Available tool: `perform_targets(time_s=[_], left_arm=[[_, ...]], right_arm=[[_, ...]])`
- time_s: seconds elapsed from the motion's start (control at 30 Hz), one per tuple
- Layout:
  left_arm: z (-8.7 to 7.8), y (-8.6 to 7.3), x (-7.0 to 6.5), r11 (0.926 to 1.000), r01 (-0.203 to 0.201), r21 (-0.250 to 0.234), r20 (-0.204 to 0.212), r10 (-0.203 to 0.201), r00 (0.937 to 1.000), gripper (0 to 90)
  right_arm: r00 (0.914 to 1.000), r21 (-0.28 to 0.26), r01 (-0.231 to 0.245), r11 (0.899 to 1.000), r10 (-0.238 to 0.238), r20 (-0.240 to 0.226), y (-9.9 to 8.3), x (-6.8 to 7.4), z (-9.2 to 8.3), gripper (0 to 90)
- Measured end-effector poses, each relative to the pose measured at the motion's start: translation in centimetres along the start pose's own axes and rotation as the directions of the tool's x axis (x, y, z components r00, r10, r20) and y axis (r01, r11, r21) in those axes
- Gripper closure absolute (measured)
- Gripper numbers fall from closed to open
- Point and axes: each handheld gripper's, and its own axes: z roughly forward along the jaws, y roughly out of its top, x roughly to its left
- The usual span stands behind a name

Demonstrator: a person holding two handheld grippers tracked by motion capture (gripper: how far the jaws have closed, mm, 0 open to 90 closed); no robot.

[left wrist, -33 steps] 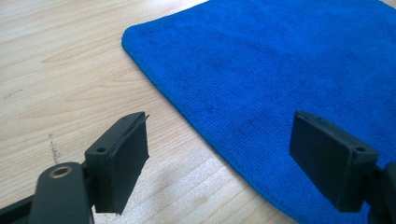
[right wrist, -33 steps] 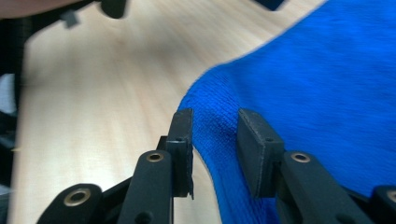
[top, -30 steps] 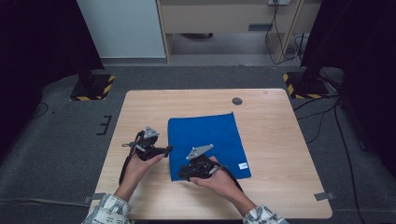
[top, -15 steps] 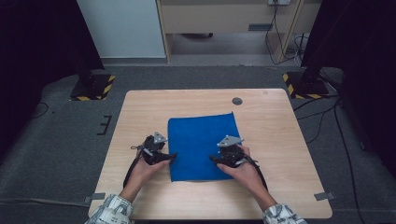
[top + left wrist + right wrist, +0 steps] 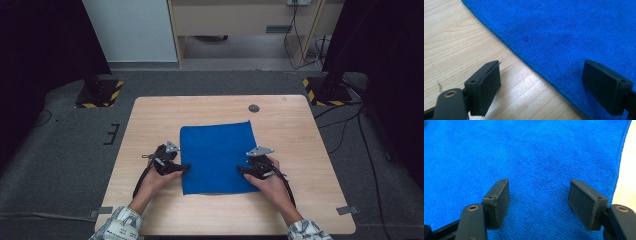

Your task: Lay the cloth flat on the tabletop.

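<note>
Wood table [image 5: 150, 120] w/ blue cloth [image 5: 216, 155], grey carpet floor [image 5: 60, 150]; both hand-held grippers wide, empty.

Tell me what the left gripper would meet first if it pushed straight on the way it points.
Probably the near left edge of the flat blue terry cloth; the open left gripper straddles it.
</note>
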Motion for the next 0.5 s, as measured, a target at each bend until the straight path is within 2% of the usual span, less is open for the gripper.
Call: perform_targets(time_s=[0.07, 0.23, 0.4, 0.5], left_arm=[[0.1, 0.1, 0.0, 0.9999, -0.011, 0.002, 0.005, 0.011, 0.9999, 14.6], [0.0, 0.1, -0.2, 0.9998, -0.010, 0.017, 0.029, 0.010, 0.9995, 14.7], [-0.2, 0.0, 0.0, 0.9996, -0.012, 0.024, 0.032, 0.011, 0.9994, 14.2], [-0.3, 0.4, 0.2, 0.9999, 0.004, 0.010, 0.034, -0.005, 0.9994, 11.2]], right_arm=[[1.0000, 0.013, -0.008, 1.000, 0.008, 0.003, -0.2, 0.2, -0.3, 33.5], [0.9996, 0.016, -0.019, 1.000, 0.019, 0.020, -0.7, 0.7, -1.0, 33.0], [0.9998, 0.001, -0.012, 1.000, 0.012, 0.014, -0.6, 1.0, -1.1, 22.5], [1.0000, -0.018, 0.000, 1.000, 0.000, -0.002, -0.1, 1.2, -1.1, 17.5]])
